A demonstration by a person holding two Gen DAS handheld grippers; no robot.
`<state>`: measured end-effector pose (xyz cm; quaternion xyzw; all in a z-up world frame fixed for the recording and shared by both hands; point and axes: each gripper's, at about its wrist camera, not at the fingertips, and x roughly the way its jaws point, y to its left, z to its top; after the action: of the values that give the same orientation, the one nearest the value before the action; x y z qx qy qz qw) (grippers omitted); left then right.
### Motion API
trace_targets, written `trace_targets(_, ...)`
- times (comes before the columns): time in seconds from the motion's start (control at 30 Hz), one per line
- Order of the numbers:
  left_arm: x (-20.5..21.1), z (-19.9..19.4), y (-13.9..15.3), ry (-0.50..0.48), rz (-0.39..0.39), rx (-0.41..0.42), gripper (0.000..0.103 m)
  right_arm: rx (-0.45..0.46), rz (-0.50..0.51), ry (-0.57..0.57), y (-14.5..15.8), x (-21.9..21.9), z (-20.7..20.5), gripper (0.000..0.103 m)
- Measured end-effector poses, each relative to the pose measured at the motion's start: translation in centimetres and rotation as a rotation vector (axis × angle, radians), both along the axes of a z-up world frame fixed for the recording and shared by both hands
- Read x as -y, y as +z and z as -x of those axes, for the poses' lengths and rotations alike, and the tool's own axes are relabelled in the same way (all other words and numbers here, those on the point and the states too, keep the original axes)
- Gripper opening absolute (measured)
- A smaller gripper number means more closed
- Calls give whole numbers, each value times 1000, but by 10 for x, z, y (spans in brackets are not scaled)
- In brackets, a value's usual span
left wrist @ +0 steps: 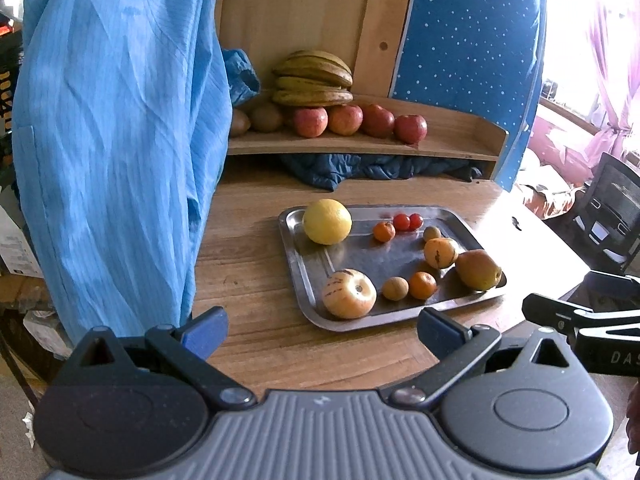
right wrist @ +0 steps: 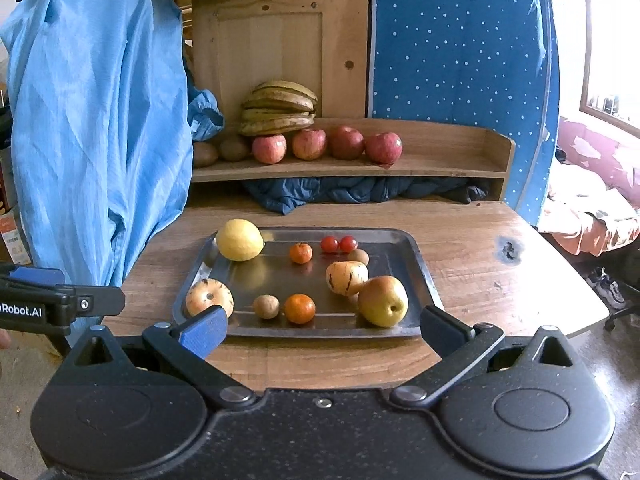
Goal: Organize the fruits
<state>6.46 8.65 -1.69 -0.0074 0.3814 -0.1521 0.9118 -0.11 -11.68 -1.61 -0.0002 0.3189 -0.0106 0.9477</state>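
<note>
The counter point(right wrist: 500, 280) is carrying a steel tray point(right wrist: 416, 260) in the middle. In the tray a lemon point(right wrist: 239, 240) is lying far left, a pear point(right wrist: 383, 301) near right, and two tomatoes point(right wrist: 339, 244) at the far side. Both tongs, left point(left wrist: 322, 330) and right point(right wrist: 323, 330), are hovering released before the tray's near edge, grasping nothing.

Light blue garment point(right wrist: 96, 120) hanging at nine o'clock, star-dotted blue panel point(right wrist: 460, 60) at one o'clock, dark blue cloth point(right wrist: 360, 194) bunched under the shelf, black office chair point(left wrist: 612, 220) at three o'clock
</note>
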Motion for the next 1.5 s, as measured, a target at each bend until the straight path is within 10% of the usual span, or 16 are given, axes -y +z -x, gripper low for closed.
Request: trace_targets(1.5, 2, -2, -3, -7, 4, -19, 103, -16, 9, -17, -3, 6, 1, 102)
